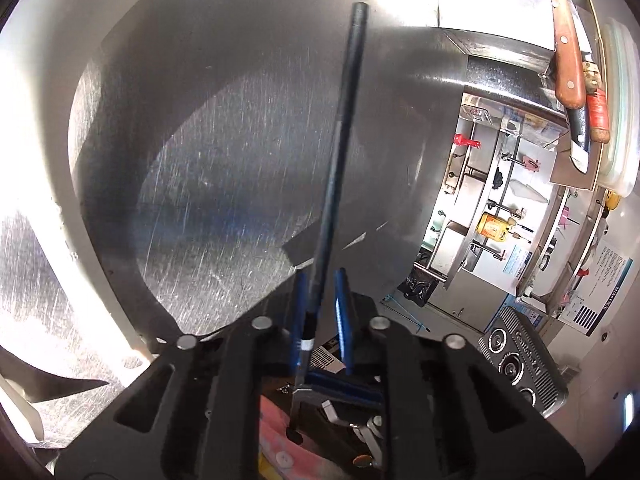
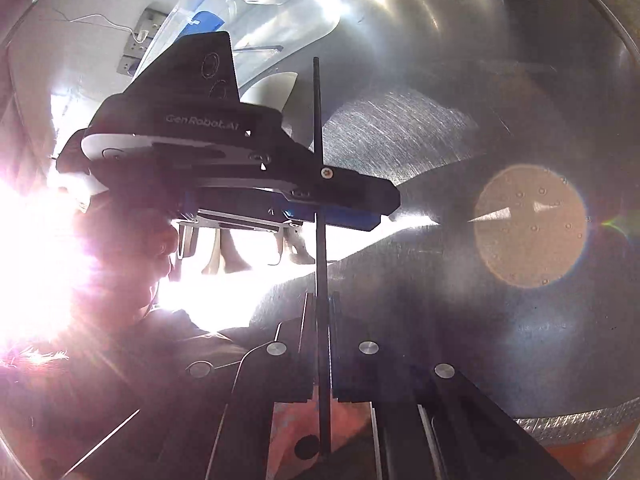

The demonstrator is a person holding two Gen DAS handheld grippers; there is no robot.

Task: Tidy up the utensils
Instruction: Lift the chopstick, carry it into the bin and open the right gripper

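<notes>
A long black chopstick [image 1: 340,152] runs up from between the blue fingers of my left gripper [image 1: 322,280], which is closed on it; its tip points at a scratched steel surface [image 1: 224,160]. In the right wrist view, my right gripper [image 2: 322,300] is closed on the same thin black chopstick [image 2: 320,208], which stands upright. The left gripper's black body [image 2: 224,160] crosses the stick sideways above my right fingers, its blue pads [image 2: 340,216] against the stick. Strong glare hides the left part of that view.
A wooden-handled knife [image 1: 568,64] and a red-wrapped handle [image 1: 598,116] hang at the upper right, beside white cutting boards [image 1: 620,100]. Steel shelves with a yellow container [image 1: 494,226] lie beyond. A clear plastic container [image 2: 256,12] sits above the left gripper.
</notes>
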